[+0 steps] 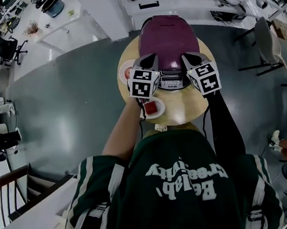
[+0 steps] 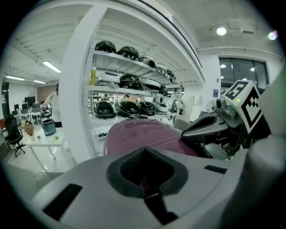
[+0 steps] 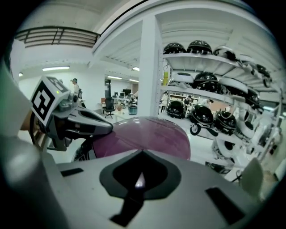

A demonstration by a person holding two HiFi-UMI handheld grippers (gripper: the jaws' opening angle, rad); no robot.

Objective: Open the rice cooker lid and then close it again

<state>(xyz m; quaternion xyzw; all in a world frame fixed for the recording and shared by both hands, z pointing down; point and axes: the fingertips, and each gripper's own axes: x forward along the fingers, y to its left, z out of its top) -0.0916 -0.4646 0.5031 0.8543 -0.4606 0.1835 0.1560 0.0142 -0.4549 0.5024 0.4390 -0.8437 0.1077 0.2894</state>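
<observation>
The rice cooker (image 1: pixel 167 39) is sitting at the far side of the round table (image 1: pixel 199 107) with its maroon lid (image 1: pixel 168 30) lying shut; bare tabletop is showing along the near right rim; grey floor (image 1: pixel 73 107) is surrounding the table. The left gripper (image 1: pixel 150 57) and right gripper (image 1: pixel 187 57) are hovering at the cooker's front, each with its fingers pressed together on nothing. The front dish (image 1: pixel 153 108) and the left-rim dish (image 1: pixel 126 72) are each holding something red.
</observation>
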